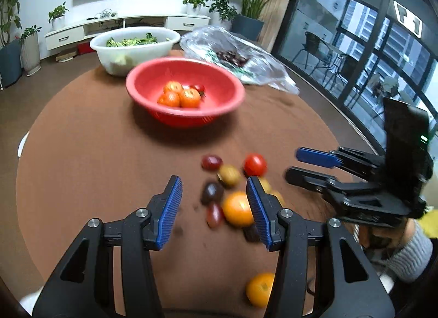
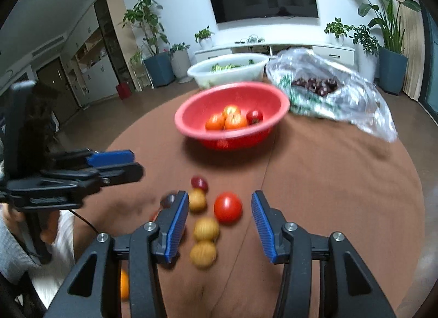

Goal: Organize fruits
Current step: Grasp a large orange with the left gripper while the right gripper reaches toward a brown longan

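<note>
Fruits [image 2: 227, 207] — 4 in red bowl [image 2: 191, 115] — both hand-held grippers [image 1: 215, 205] gaping, empty.

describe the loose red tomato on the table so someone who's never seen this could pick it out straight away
Start at the round red plastic bowl on the brown table. Nearer the camera lies a loose cluster of small fruits, and the shiny round red tomato sits at its right edge. Its neighbours are dull yellow or dark purple; it is the only bright red one outside the bowl.
</note>
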Tool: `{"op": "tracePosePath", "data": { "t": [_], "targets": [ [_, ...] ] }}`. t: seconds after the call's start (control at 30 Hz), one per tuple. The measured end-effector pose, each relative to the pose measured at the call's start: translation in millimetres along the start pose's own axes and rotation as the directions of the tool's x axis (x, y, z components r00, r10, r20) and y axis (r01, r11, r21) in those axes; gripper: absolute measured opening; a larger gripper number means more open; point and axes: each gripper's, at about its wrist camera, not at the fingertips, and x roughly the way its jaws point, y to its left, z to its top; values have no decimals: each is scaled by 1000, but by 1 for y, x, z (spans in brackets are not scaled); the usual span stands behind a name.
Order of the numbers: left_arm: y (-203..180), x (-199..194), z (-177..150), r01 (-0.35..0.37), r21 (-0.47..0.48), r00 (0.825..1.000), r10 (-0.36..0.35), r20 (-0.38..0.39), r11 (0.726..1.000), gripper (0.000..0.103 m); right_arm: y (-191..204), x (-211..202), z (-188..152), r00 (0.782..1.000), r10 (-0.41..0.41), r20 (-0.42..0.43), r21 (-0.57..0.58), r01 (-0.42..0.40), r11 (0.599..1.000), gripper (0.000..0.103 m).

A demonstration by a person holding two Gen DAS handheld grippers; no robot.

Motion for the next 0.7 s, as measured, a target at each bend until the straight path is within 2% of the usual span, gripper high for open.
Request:
{"op": "tracePosePath", "data": {
  "t": [0.33, 0.7],
  "targets": [
    [-32, -21, -68, 23, 26, 998, -21, -66, 999, 48, 12, 5, -27, 999, -4, -42, -30, 3, 1000, 51],
    [-43, -26, -88, 31, 40, 996, -27, -84, 999, 48, 17, 12, -36, 997, -10, -71, -41, 7, 999, 51]
  ]
}}
